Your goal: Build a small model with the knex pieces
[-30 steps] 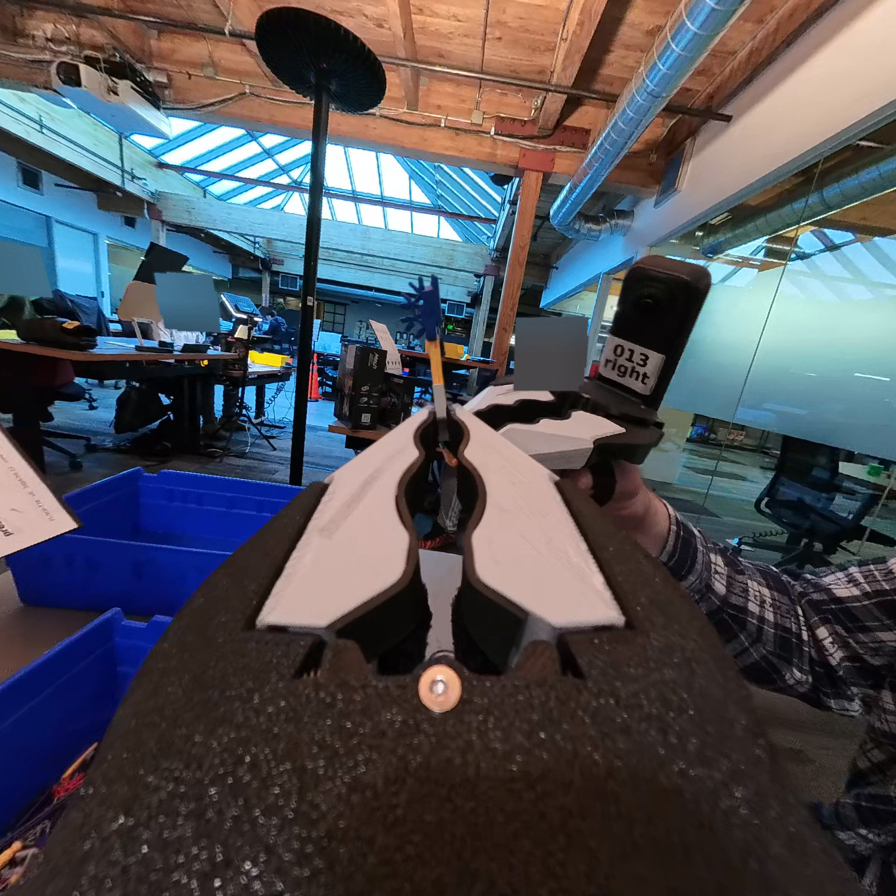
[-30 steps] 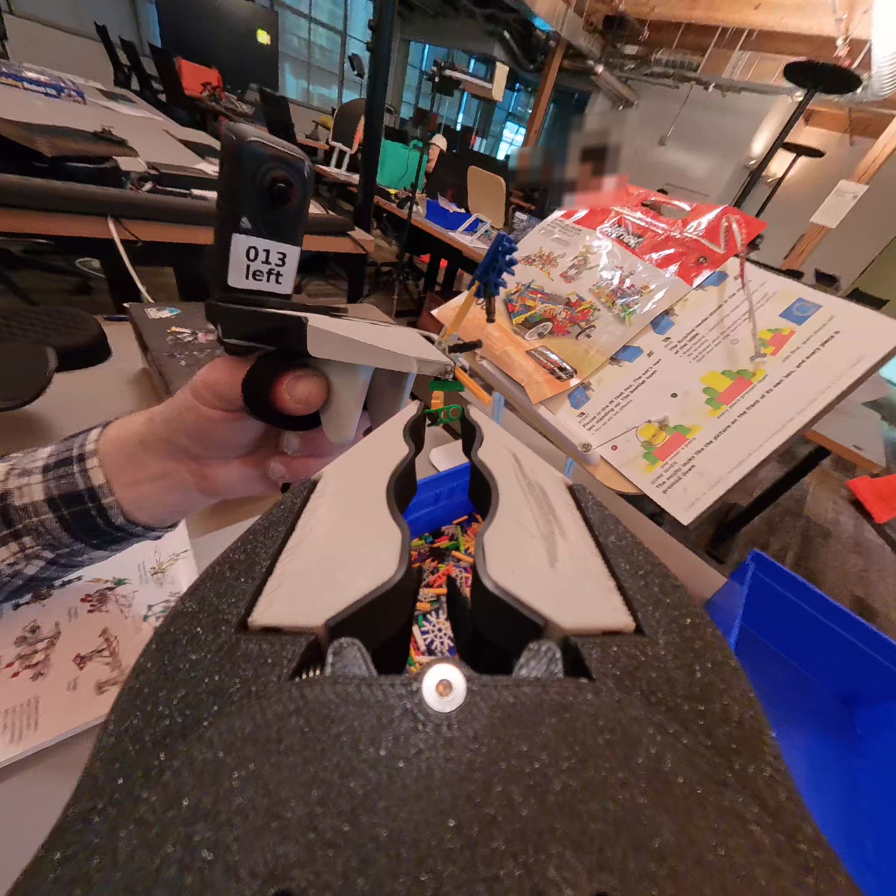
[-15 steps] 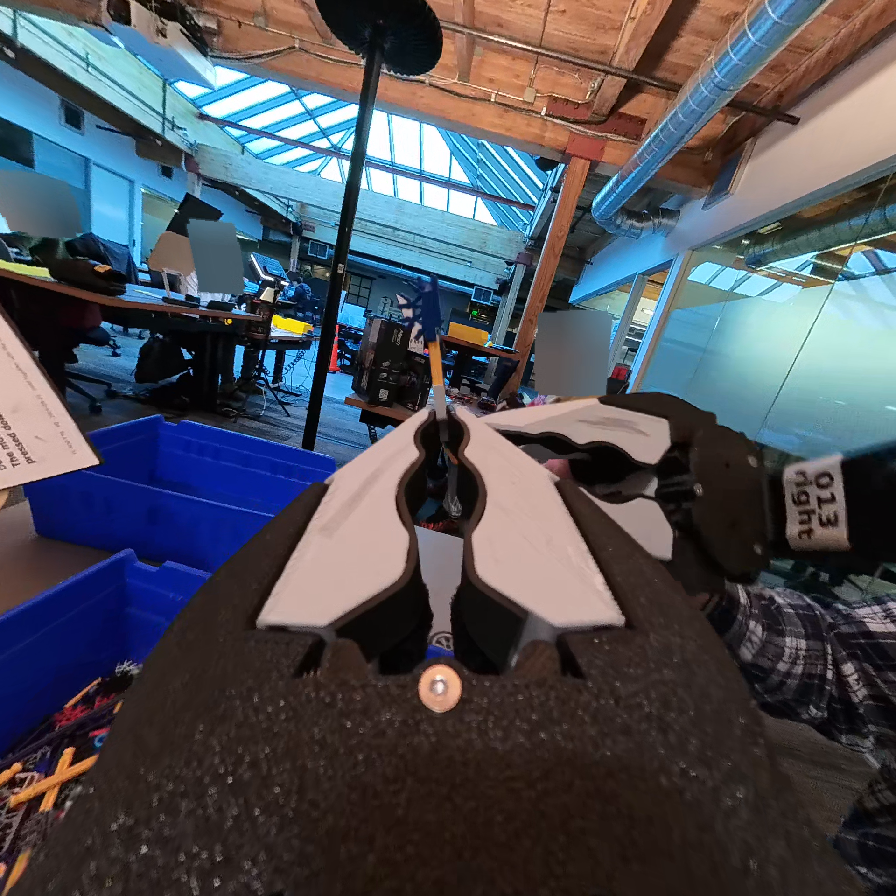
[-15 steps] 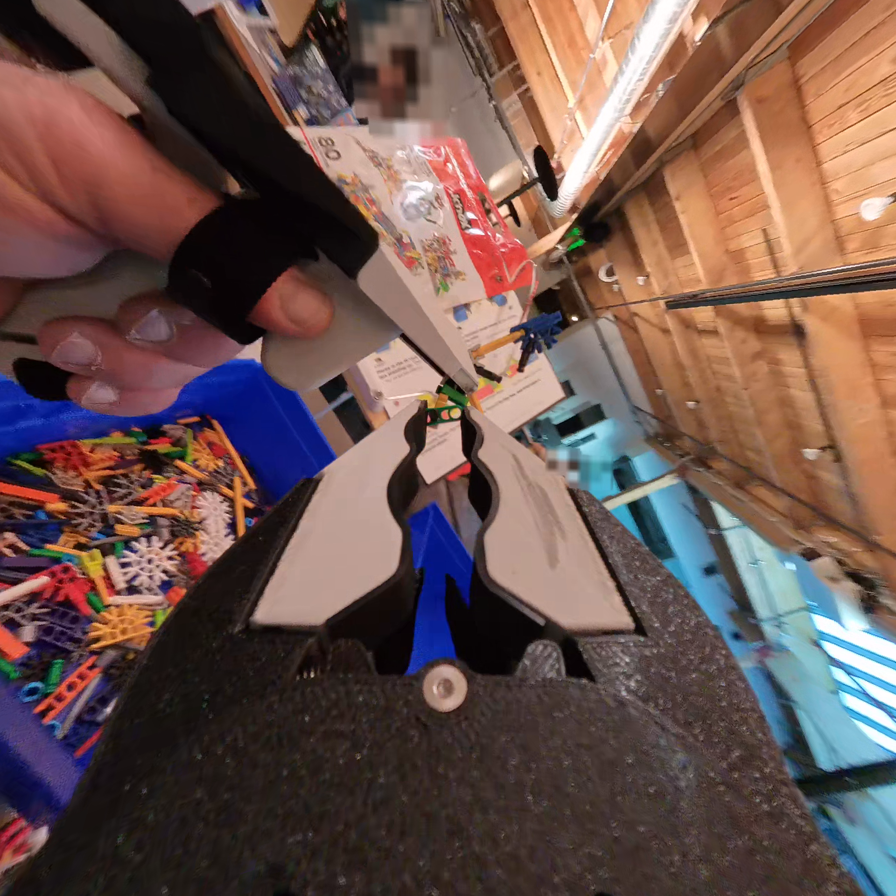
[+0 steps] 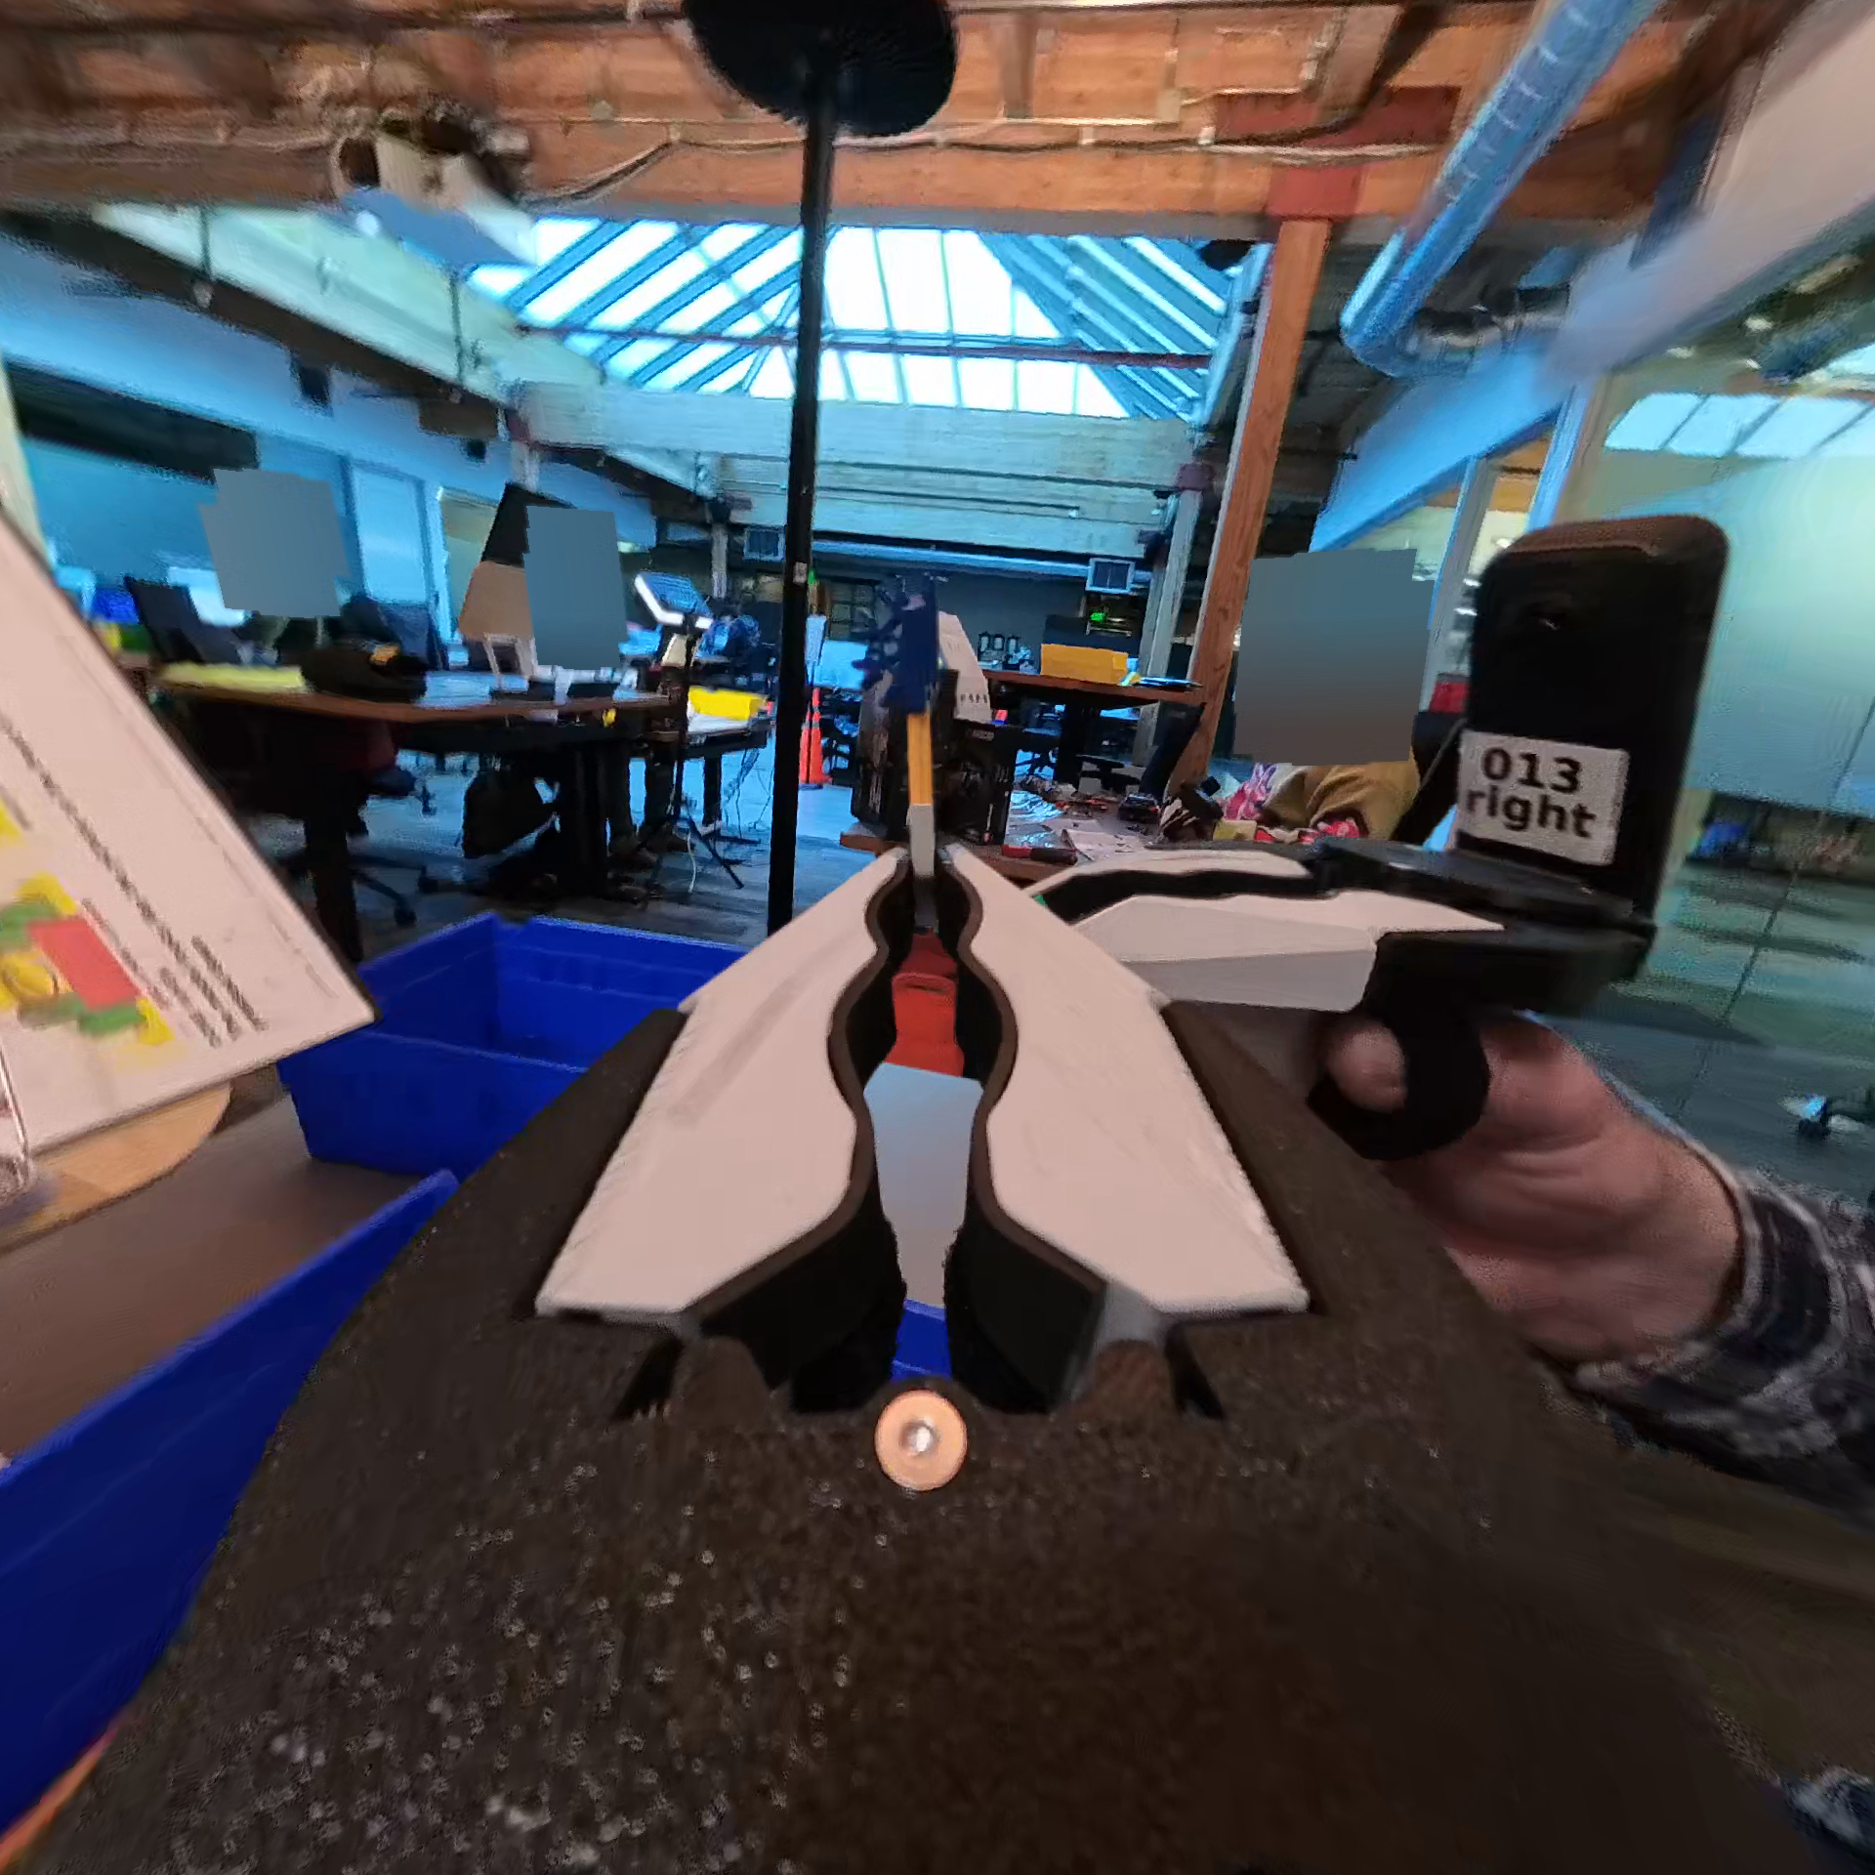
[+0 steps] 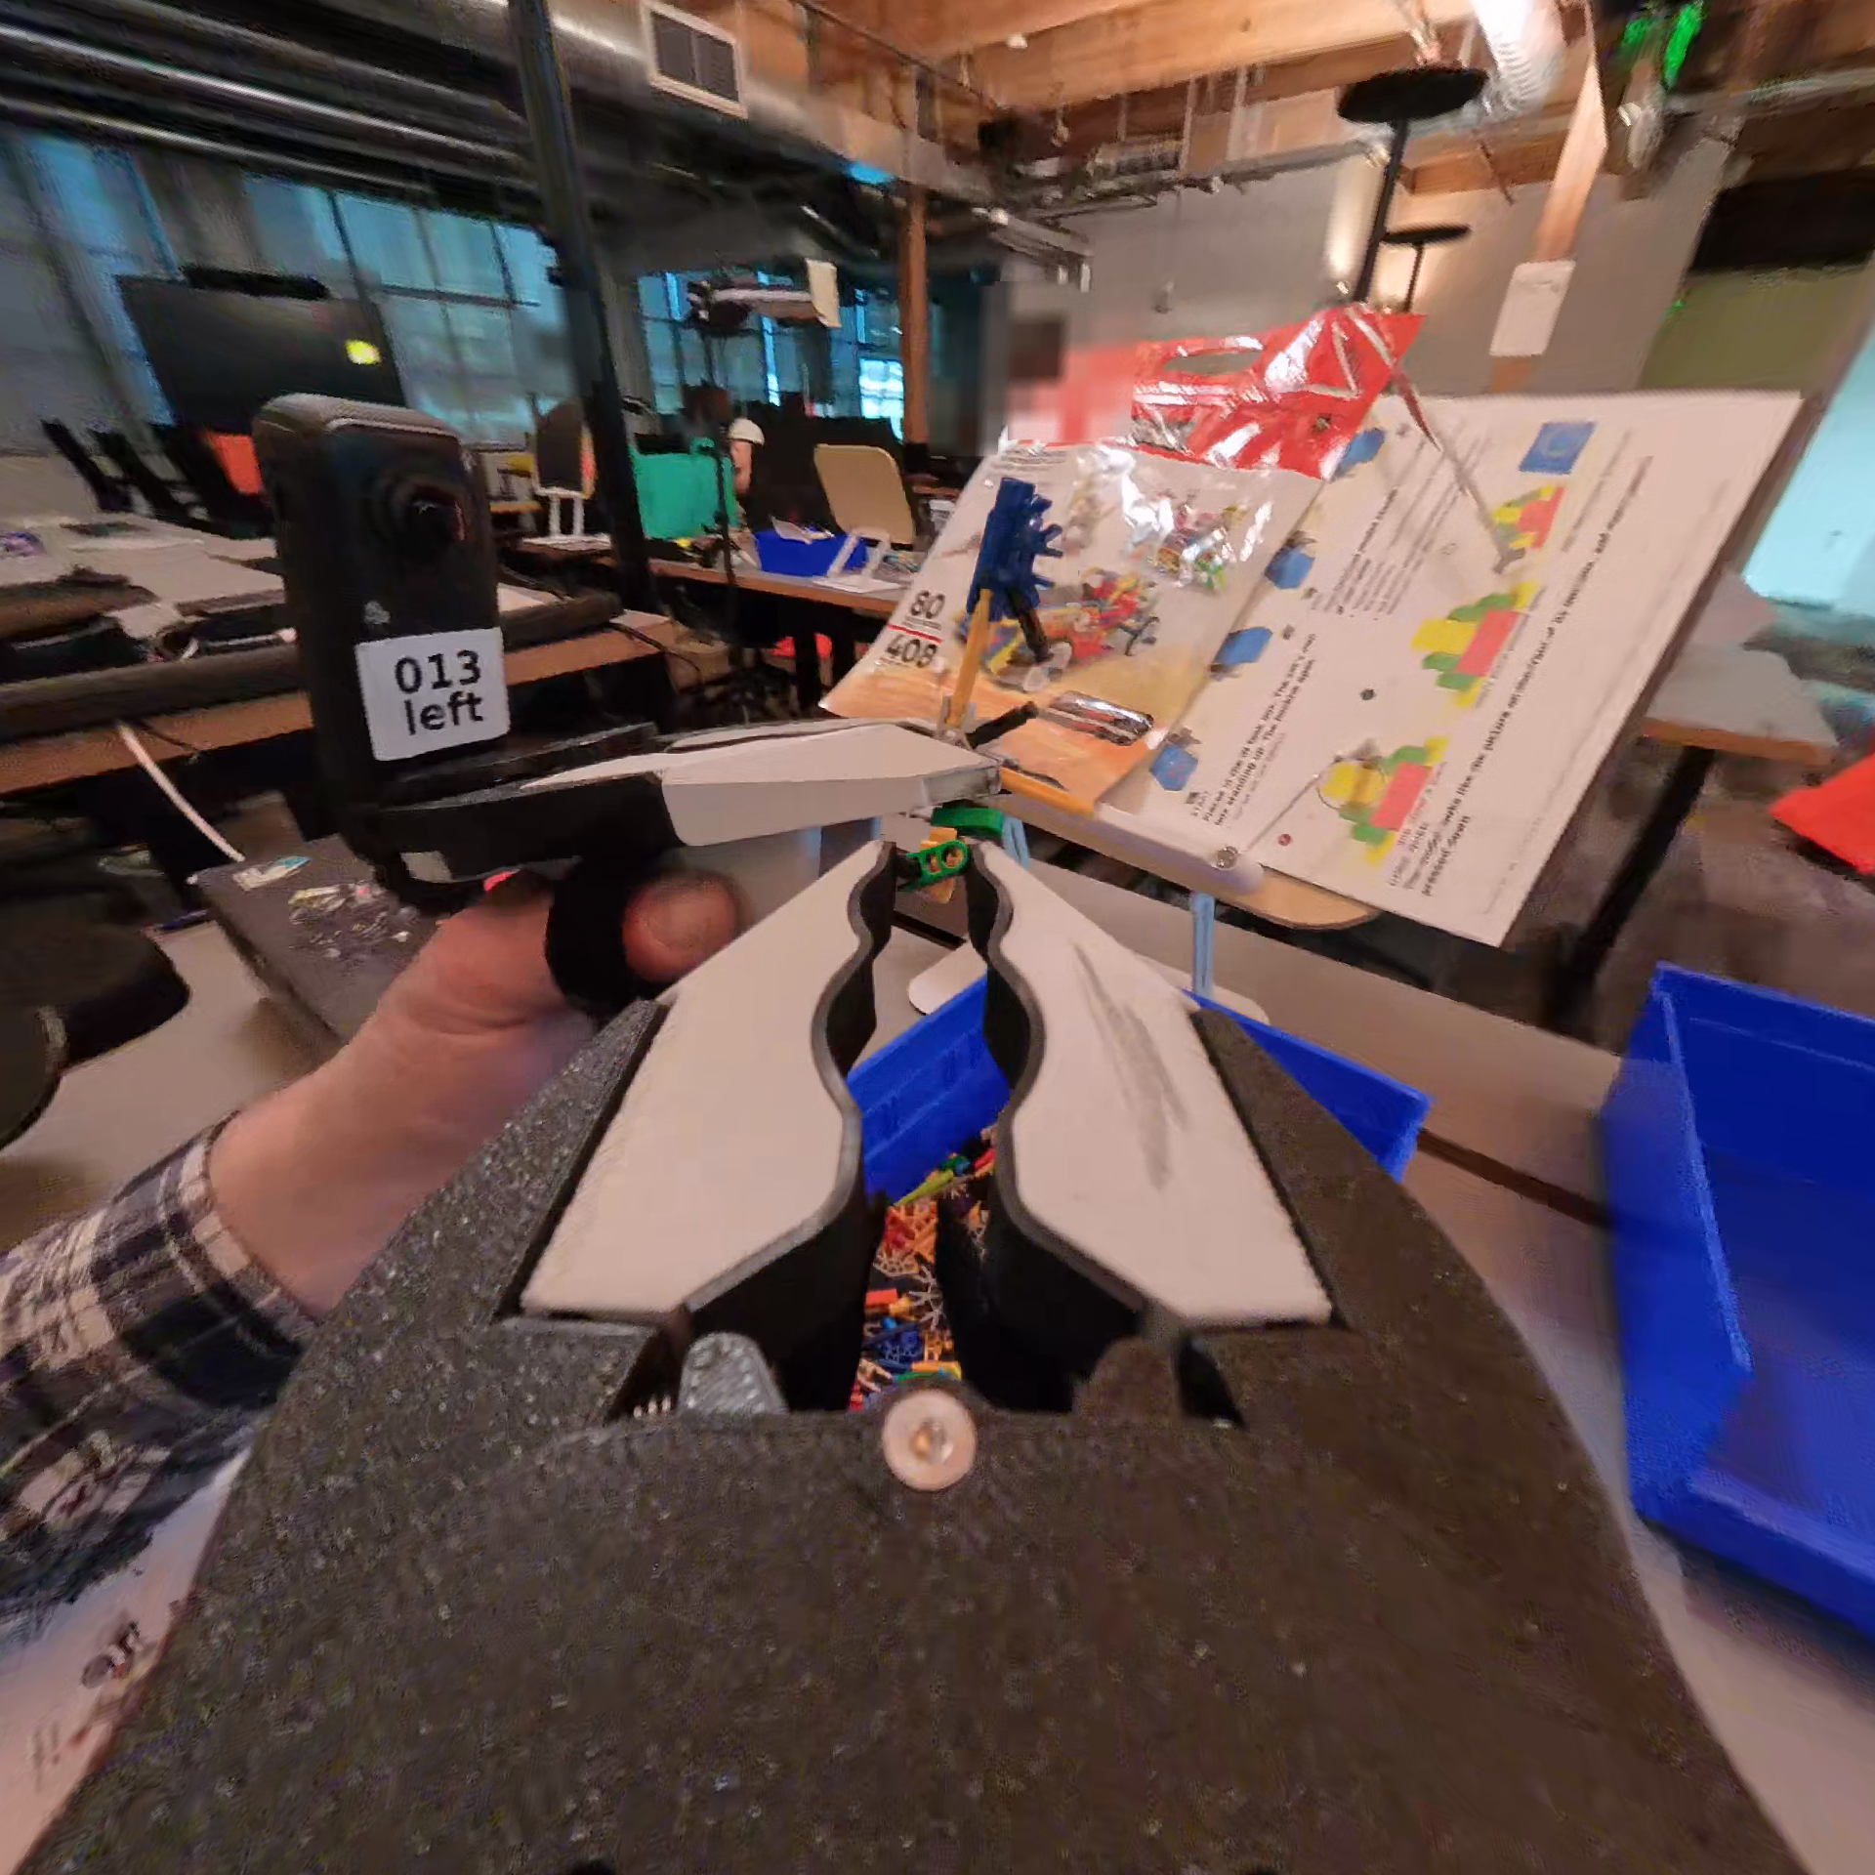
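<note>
Held in the air over the table (image 6: 1502, 1075), 2 hand-held grippers meet tip to tip above a blue bin (image 6: 1319, 1091) of loose coloured building pieces that stands near the table's far edge.

The left gripper (image 5: 923, 875) is clamped on the grey foot of a small rod assembly. A yellow rod (image 5: 919, 756) rises upright from its fingertips, topped by a blue snowflake-shaped connector (image 5: 906, 649).

The right gripper (image 6: 928, 862) comes in just beneath and across it, its jaws pinched on a small green connector (image 6: 941, 860). That piece sits touching or almost touching the underside of the left gripper's tips; which of the 2 cannot be told.

The likeliest mishap looks like a slip. Both pieces are thin and caught only at the very fingertips, so a sideways push between the grippers could twist the rod out of line. It could also pop the green connector free into the bin below, where it would be lost among similar parts. The tall rod also acts as a lever, so a knock on the blue top could pivot it in the jaws.

Behind, an instruction board (image 6: 1502, 629) leans on a stand at the table's far edge, with a clear bag of parts (image 6: 1096, 568) clipped to it. A 2nd blue bin (image 6: 1745, 1248) stands at the right edge.
</note>
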`<state>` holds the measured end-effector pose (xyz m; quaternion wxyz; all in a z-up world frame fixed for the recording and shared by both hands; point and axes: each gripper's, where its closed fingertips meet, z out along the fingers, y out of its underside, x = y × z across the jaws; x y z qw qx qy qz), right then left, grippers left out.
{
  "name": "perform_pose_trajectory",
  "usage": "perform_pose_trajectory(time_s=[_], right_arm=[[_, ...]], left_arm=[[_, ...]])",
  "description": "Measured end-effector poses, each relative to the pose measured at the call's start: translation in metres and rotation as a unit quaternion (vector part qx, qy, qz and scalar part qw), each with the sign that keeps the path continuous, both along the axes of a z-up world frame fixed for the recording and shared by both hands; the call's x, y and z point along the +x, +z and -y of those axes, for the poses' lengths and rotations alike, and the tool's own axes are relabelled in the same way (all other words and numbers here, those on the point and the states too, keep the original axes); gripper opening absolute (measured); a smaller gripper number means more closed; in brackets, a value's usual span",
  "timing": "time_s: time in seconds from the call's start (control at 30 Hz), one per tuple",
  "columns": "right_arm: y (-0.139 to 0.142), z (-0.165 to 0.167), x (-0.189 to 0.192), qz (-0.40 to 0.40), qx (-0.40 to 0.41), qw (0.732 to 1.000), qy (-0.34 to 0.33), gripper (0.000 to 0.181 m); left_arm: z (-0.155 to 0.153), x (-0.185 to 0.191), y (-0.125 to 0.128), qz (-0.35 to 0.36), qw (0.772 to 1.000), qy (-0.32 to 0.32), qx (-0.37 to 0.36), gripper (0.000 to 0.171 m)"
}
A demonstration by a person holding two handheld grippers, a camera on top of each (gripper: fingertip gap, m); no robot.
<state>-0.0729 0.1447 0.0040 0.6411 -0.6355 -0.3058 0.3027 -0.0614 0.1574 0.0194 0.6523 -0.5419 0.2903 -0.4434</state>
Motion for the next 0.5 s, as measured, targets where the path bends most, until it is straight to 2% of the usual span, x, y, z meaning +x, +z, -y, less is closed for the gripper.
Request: perform_pose_trajectory(time_s=[0.13, 0.23, 0.3, 0.4, 0.47, 0.5], right_arm=[[0.002, 0.012, -0.004, 0.031, 0.017, 0.998, 0.043, 0.015], [0.005, 0.01, 0.001, 0.11, 0.087, 0.99, 0.014, 0.023], [0.004, 0.008, 0.004, 0.198, 0.167, 0.966, -0.019, 0.022], [0.007, 0.013, 0.002, 0.307, 0.28, 0.908, -0.055, 0.021], [0.009, 0.013, 0.001, 0.351, 0.321, 0.876, -0.077, 0.019], [0.009, 0.013, 0.0, 0.363, 0.329, 0.868, -0.079, 0.015]], left_arm=[[0.001, -0.011, 0.006, -0.008, 1.0, 0.006, 0.019, 0.001], [0.009, -0.011, 0.01, -0.01, 1.0, -0.024, 0.014, 0.001], [0.014, -0.009, 0.013, 0.002, 0.999, -0.051, -0.008, 0.0], [0.012, -0.004, 0.005, -0.025, 0.998, -0.049, -0.024, 0.001], [0.014, 0.0, 0.004, -0.029, 0.998, -0.054, -0.028, 0.001], [0.014, 0.001, 0.003, -0.03, 0.998, -0.055, -0.028, 0.001]])
